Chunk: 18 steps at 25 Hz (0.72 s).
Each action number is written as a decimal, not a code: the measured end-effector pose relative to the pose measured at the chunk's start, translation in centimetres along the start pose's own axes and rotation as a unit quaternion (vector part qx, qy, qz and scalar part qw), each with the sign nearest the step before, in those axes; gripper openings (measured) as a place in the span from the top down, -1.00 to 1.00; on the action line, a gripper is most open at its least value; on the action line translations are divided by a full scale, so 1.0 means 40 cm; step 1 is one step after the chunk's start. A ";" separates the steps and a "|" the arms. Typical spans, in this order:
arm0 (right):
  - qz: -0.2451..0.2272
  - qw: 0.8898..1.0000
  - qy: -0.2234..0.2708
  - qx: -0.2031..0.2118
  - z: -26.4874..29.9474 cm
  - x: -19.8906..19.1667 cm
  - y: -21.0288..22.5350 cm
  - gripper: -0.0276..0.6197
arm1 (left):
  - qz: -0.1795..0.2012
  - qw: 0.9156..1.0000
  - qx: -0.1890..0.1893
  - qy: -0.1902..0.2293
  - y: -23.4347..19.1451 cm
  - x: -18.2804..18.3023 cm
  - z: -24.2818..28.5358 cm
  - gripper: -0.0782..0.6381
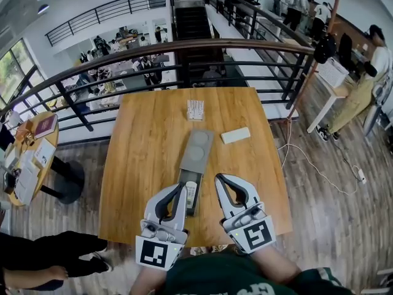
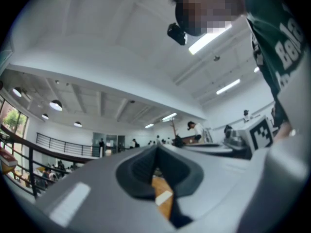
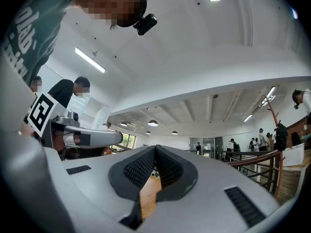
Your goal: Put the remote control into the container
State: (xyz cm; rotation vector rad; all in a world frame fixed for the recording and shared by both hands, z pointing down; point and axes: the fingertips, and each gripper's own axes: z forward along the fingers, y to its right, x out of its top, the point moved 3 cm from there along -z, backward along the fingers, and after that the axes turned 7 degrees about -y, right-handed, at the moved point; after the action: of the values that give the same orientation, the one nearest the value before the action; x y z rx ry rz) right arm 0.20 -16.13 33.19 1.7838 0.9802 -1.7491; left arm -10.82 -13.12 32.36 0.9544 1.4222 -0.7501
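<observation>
The remote control [image 1: 191, 191] lies inside the narrow dark container [image 1: 198, 203] near the tabletop's [image 1: 147, 152] front edge, seemingly delivered. The left gripper [image 1: 182, 188] and right gripper [image 1: 219, 178] flank it, jaws together and empty, probably because nothing remains to carry.

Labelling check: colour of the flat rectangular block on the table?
The flat rectangular block is white; head view.

You have a square, light-wood table [image 1: 141, 165] in front of you. Far centre: a small white ribbed block [image 1: 195, 109]. Right of middle: a flat white slab [image 1: 236, 135], lying at a slant. Centre line: a long grey panel [image 1: 196, 152] with two round dimples, its near end meeting a narrow dark container [image 1: 198, 200] toward your edge.
</observation>
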 end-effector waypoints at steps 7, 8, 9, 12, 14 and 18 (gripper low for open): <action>-0.001 1.000 -0.004 0.000 0.002 -0.007 -0.001 0.86 | 0.003 1.000 -0.007 -0.005 0.003 -0.012 0.002 0.79; -0.001 1.000 -0.005 0.000 0.002 -0.008 -0.002 0.86 | 0.002 1.000 -0.007 -0.005 0.003 -0.012 0.002 0.79; -0.001 1.000 -0.004 0.000 0.002 -0.008 -0.002 0.86 | 0.002 1.000 -0.006 -0.005 0.003 -0.010 0.002 0.79; 0.001 1.000 -0.004 0.002 0.002 -0.008 -0.002 0.86 | 0.006 1.000 -0.007 -0.005 0.005 -0.004 0.003 0.79; 0.004 1.000 -0.004 0.003 0.001 -0.010 0.000 0.86 | 0.006 1.000 -0.006 -0.006 0.006 -0.006 0.005 0.79; 0.001 1.000 -0.012 -0.005 0.002 -0.018 0.006 0.86 | 0.004 1.000 -0.011 -0.007 0.009 -0.014 0.012 0.79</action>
State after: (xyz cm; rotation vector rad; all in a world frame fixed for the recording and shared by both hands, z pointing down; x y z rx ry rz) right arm 0.38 -16.45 33.85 1.7529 0.9750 -1.7570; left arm -10.29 -13.43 32.92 0.9358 1.4104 -0.7339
